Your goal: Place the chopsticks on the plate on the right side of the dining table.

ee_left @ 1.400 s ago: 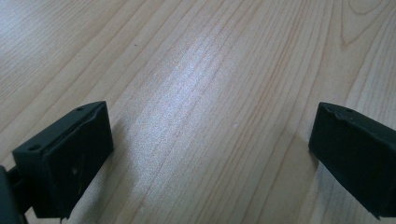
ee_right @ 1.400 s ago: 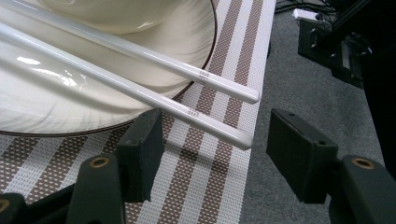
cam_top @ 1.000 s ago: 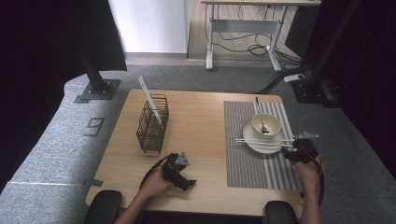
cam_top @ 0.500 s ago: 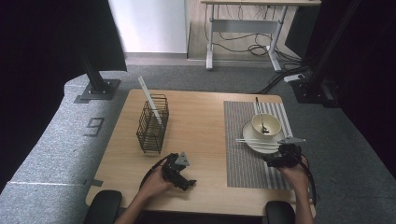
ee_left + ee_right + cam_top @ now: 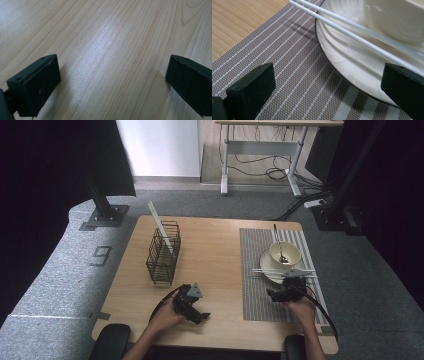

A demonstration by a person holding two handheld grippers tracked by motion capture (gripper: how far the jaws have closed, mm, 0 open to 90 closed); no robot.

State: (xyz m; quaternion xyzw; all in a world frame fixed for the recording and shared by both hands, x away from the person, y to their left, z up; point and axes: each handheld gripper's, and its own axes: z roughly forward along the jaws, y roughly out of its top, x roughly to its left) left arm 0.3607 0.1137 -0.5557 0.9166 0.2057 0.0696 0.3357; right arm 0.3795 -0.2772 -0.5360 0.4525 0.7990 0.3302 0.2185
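By plate (image 5: 342, 62), R gripper (image 5: 278, 294) now closer, leftward.

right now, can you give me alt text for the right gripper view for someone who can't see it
The right gripper, jaws wide apart, hangs over a striped brown placemat just short of a white plate. Two white chopsticks lie across the plate's rim, with a white bowl sitting on the plate behind them. Bare wooden table shows at upper left.
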